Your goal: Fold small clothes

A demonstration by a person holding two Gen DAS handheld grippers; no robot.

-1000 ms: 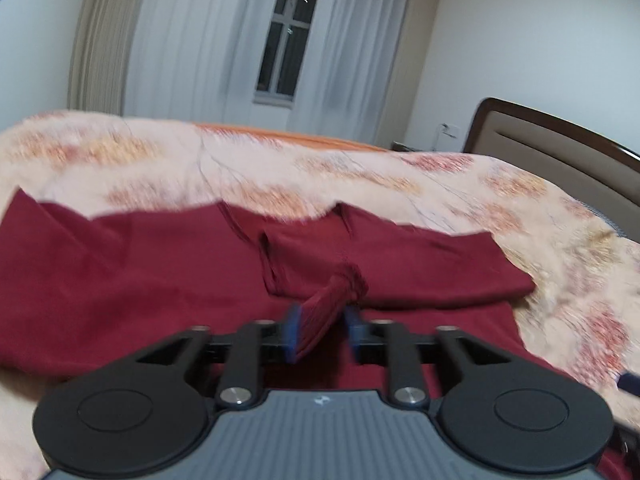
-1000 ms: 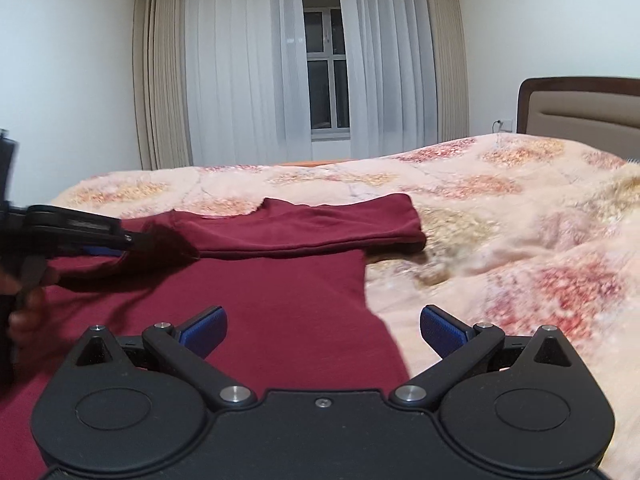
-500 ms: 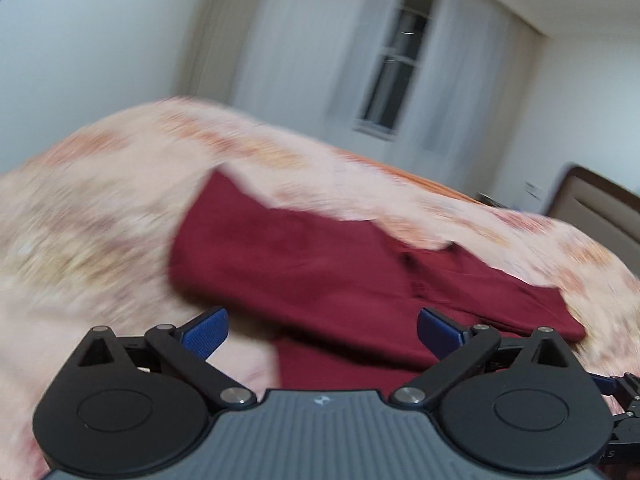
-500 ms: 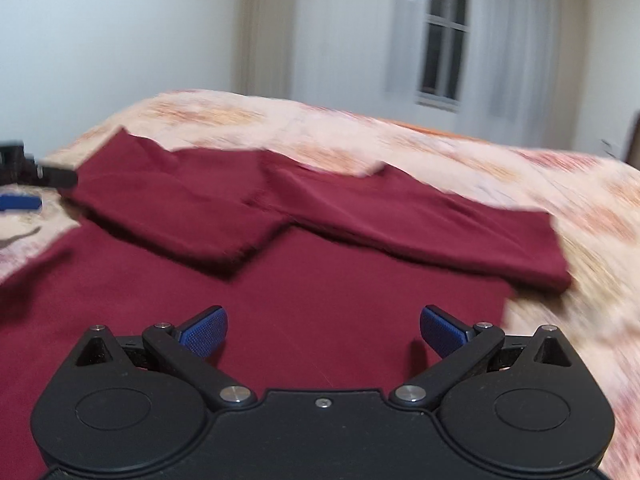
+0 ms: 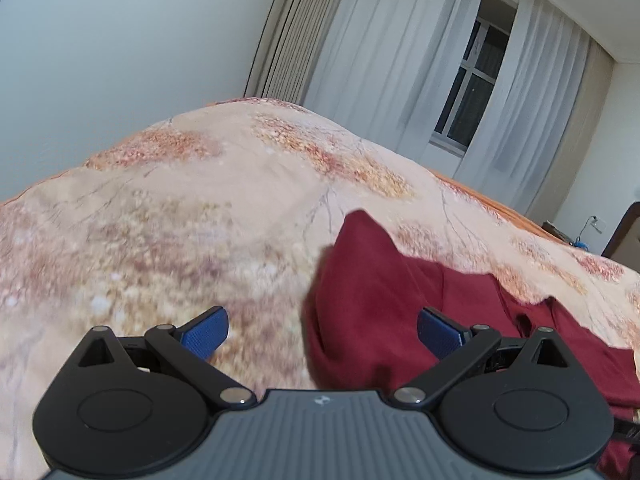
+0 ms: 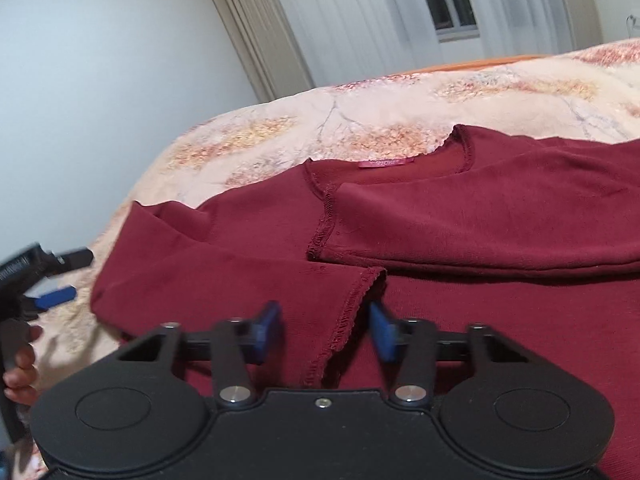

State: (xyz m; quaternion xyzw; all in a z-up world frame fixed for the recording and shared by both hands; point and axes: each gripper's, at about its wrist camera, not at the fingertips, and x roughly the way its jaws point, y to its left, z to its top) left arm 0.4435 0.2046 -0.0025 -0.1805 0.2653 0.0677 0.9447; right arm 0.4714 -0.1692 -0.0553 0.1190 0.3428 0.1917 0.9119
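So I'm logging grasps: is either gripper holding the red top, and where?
Neither grips yet. The right gripper has just been closing around the sleeve cuff, pads not pressing. The left gripper is wide open.

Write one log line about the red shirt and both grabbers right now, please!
left gripper: open, empty, beside folded shoulder | right gripper: jaws just closing around sleeve cuff, pads apart from it | red shirt: on bedspread, both sleeves folded in

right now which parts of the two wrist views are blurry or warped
Left wrist view: the floral bedspread near the lens is smeared by motion, the curtains stay sharper, and the fisheye bulges the bed into a dome. Right wrist view: the maroon top is fairly crisp, seams readable, while the right gripper pads look soft.
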